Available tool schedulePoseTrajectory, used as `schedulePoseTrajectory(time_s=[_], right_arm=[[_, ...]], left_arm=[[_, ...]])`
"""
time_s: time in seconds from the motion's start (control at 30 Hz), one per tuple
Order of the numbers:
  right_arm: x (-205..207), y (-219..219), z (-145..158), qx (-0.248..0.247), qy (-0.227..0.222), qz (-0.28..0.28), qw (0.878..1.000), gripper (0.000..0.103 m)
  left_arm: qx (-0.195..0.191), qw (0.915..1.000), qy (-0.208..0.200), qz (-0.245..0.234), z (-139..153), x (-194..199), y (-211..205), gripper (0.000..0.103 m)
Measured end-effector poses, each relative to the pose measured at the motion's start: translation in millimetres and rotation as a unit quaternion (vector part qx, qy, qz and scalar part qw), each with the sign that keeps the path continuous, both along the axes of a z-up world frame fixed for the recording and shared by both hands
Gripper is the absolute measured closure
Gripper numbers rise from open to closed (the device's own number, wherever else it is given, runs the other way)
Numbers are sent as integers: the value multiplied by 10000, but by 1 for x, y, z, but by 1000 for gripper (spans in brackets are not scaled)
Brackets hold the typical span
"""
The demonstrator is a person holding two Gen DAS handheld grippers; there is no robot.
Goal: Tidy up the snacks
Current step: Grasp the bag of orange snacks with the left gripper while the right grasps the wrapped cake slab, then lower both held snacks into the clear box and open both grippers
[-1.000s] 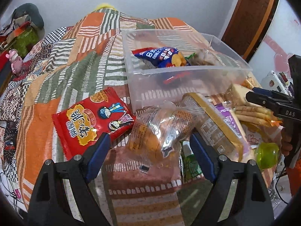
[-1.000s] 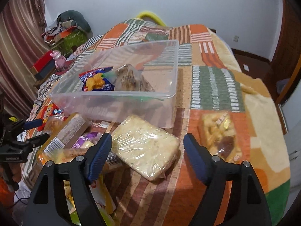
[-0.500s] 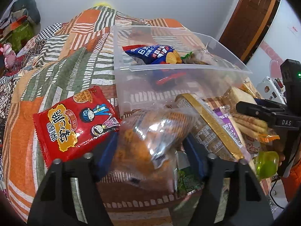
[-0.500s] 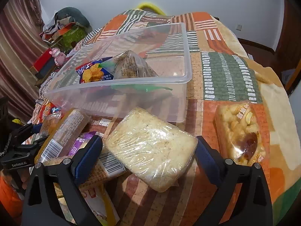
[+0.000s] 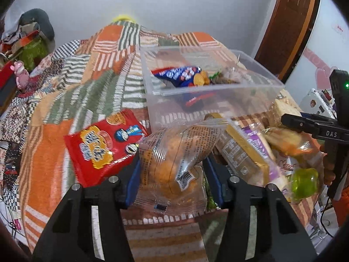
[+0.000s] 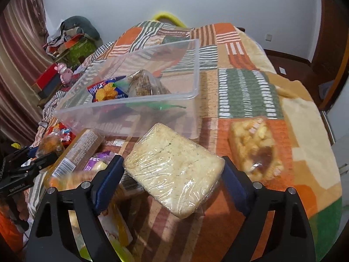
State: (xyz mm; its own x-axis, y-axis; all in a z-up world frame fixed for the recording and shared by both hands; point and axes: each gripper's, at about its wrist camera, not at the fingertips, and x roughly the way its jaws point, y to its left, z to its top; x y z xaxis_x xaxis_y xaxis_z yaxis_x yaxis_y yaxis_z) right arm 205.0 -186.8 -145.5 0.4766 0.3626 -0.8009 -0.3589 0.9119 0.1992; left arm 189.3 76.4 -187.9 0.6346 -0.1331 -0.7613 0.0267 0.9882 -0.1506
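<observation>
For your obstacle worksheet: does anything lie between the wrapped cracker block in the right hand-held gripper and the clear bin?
Nothing visible does. The cracker block, in the right hand-held gripper, faces the clear bin's near wall directly.

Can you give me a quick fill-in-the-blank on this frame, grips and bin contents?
1. The left gripper is shut on a clear bag of ____-coloured snacks.
2. The right gripper has its fingers on either side of a plastic-wrapped pale ____.
3. The blue chip bag lies inside the clear plastic ____.
4. The red snack packet lies on the blanket, ____ the bin.

Missing words: orange; slab; bin; outside
</observation>
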Motion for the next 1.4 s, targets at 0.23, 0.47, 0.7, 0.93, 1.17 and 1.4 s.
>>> schedulePoseTrajectory(time_s=[0.23, 0.47, 0.7, 0.93, 1.17, 1.4], right_arm=[[-9, -13, 27, 88, -318, -96, 9994, 17], [-7, -5, 55, 194, -719, -76, 9972, 17], [7, 10, 66, 275, -944, 44, 9951, 17], [26, 39, 63, 290, -987, 274, 9943, 17], [46, 69, 47, 175, -821, 537, 9950, 17], [58, 83, 32, -5, -631, 717, 9954, 17]], left_arm=[[-46, 9994, -325, 101, 32, -4, 6, 49], [-31, 9973, -721, 117, 63, 4, 6, 49], [38, 9956, -938, 81, 78, 21, 2, 49], [67, 9958, -911, 84, 73, 47, 3, 49], [-1, 9969, -782, 14, 61, 73, -3, 49], [-47, 9983, -581, -69, 45, 99, -7, 48]])
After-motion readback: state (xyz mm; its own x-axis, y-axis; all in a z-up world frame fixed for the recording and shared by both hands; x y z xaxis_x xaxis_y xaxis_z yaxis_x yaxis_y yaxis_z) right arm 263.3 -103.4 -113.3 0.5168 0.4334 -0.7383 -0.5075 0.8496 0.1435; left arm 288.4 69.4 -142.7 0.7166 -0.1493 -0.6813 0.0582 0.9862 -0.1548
